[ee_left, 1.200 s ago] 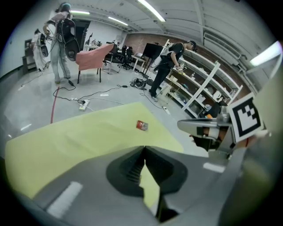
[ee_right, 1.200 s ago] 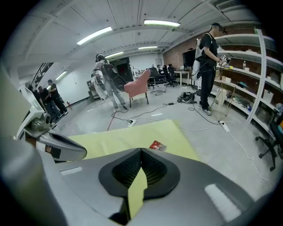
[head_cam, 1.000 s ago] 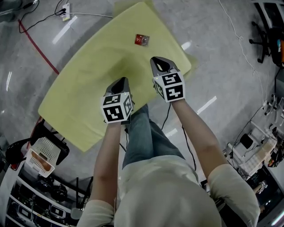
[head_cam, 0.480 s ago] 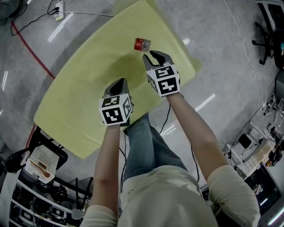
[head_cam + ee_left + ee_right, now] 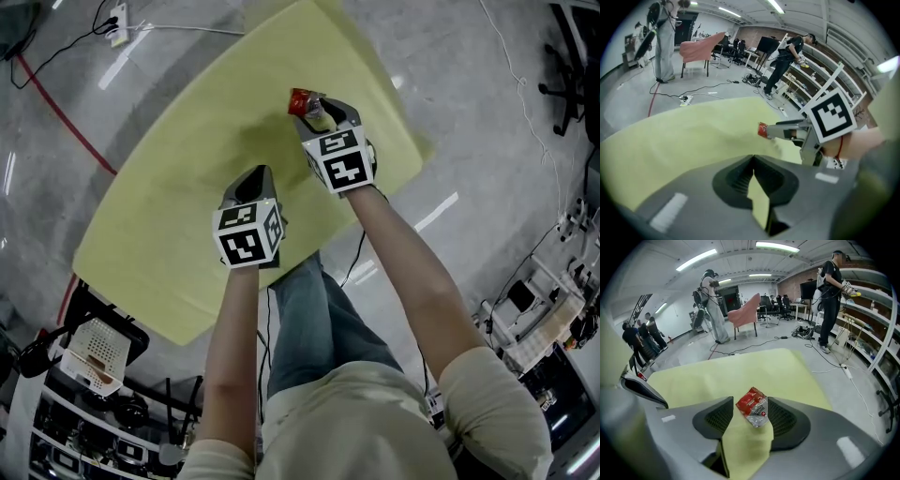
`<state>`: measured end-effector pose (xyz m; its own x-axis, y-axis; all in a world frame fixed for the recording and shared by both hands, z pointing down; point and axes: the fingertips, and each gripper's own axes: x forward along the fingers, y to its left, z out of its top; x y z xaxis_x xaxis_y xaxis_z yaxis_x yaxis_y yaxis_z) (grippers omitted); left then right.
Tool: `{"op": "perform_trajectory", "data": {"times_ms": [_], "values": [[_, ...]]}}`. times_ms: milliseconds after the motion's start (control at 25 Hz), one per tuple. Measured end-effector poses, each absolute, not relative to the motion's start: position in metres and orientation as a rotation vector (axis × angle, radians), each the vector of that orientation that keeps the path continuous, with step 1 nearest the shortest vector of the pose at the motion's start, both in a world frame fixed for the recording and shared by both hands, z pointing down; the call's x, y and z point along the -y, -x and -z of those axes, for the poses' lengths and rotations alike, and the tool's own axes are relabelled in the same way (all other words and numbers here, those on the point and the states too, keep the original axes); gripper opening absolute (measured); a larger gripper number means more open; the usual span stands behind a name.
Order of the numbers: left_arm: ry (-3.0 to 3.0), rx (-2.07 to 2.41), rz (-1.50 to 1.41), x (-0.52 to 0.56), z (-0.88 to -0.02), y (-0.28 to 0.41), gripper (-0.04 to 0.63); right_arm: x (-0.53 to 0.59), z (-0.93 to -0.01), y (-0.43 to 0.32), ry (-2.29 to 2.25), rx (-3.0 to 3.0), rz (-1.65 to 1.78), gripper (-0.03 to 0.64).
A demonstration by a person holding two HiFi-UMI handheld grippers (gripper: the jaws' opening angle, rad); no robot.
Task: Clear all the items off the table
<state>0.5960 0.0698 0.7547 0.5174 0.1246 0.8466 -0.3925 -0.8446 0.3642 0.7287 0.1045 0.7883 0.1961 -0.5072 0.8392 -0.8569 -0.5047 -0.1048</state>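
On table point(image 5: 717, 376), packet point(image 5: 753, 408) between just-opening right gripper point(image 5: 750, 414) jaws

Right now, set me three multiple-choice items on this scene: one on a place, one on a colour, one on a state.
1. Where is the packet?
A. between the right gripper's jaws
B. on the floor
C. on a chair

2. What colour is the table?
A. white
B. yellow-green
C. black

3. How do the left gripper's jaws stand?
A. wide apart
B. shut on the packet
C. shut and empty

Answers:
1 A: the right gripper view shows it lying on the table between the jaws, which have just been opening.
2 B: every view shows a yellow-green top.
3 C: the left gripper view shows the jaw tips together with nothing between them.
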Motion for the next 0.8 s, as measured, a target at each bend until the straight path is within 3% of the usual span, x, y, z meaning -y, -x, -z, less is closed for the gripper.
{"op": "perform_trajectory", "data": {"times_ms": [360, 800], "values": [[-2.213, 0.227, -1.317, -0.064, -0.769, -0.596, 0.009, -0.096, -0.815, -0.737, -2.026, 1.275, -1.247, 0.322], [-2.187, 0.238, -1.332, -0.064, -0.777, -0.59, 0.009, -0.095, -0.826, -0.741, -1.997, 1.258, -1.218, 0.3]]}}
